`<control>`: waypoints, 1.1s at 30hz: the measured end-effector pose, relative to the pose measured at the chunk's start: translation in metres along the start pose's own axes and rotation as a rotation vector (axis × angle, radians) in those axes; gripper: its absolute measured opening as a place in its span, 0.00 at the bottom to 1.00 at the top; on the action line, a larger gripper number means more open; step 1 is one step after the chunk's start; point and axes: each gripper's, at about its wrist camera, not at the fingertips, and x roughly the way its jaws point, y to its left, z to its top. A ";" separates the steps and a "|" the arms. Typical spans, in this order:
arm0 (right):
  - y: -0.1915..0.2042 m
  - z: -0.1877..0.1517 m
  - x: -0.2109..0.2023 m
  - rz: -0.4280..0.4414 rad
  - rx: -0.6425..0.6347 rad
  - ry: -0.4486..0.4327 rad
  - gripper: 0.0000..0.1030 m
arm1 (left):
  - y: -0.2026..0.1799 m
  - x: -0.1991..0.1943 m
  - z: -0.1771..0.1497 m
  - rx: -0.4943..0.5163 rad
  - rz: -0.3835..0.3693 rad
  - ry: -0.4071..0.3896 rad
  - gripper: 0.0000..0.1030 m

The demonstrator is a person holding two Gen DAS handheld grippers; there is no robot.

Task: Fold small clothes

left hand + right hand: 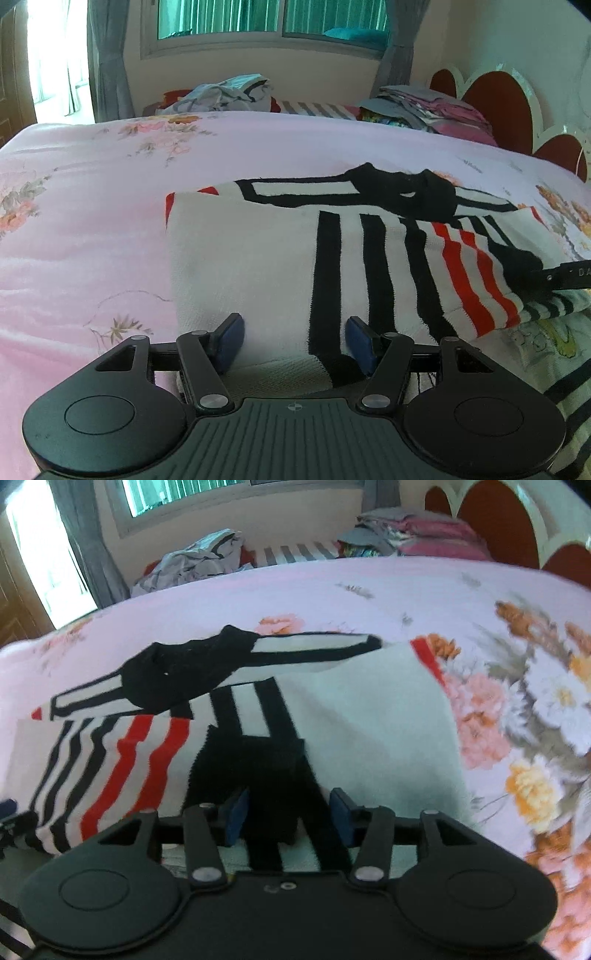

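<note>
- Home bedroom: bed (110,206) with pink floral sheet
- Red scalloped headboard (498,107)
- Curtained window (258,18)
- Clothes piles (424,107) at bed's far edge

The only legible lettering is "DA", in pale letters on the black bar of the right gripper (570,277) at the left wrist view's right edge. The edge cuts off any further letters.
</note>
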 end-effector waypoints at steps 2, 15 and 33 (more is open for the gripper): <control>0.004 0.000 -0.001 0.026 -0.020 -0.003 0.12 | 0.006 -0.002 0.000 -0.025 -0.021 -0.006 0.60; 0.007 -0.012 -0.027 0.035 -0.014 0.011 0.10 | 0.020 -0.005 -0.001 -0.008 -0.036 -0.007 0.60; 0.027 -0.012 -0.047 -0.052 -0.058 -0.125 0.31 | 0.009 -0.001 -0.007 0.074 0.005 -0.001 0.60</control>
